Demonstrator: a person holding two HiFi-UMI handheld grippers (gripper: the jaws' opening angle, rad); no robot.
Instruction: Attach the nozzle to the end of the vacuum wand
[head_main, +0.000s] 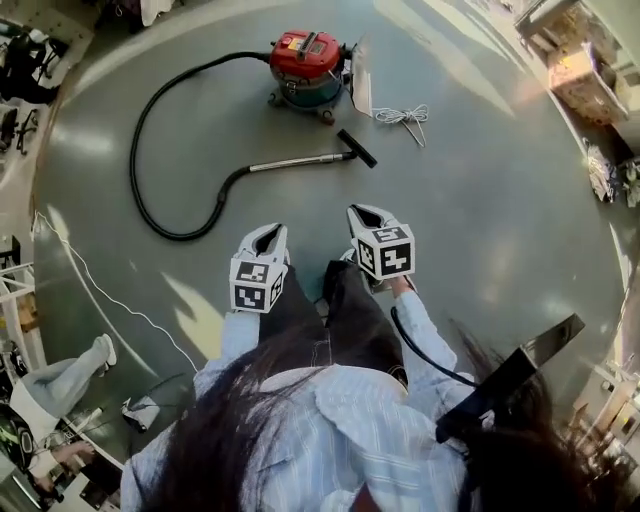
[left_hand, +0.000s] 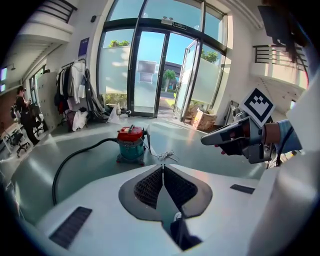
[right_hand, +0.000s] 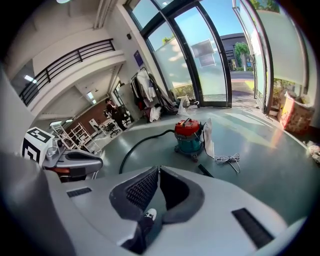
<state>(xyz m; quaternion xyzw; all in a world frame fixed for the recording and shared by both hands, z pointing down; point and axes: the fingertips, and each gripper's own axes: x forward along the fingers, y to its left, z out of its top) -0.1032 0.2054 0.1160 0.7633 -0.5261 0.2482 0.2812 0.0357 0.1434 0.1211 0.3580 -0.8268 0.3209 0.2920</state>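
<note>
The nozzle lies on the floor, a short black bar set crosswise at the end of the wand and touching it. The wand is a silver tube lying flat; its other end runs into a black hose that loops wide to the left and back round to the vacuum, a red-topped teal canister just beyond the nozzle. A coiled white cord lies on the floor to the right of the vacuum, near the nozzle but apart from it.

Both grippers are held up in the air in front of the person, well apart from the wand and nozzle. The left gripper has its fingers clenched tip to tip with nothing between them. The right gripper is the same, its fingers closed and empty. The two sit side by side, apart from each other, both aimed towards the vacuum.

Behind the vacuum stand tall glass doors, with a clothes rack to their left.
</note>
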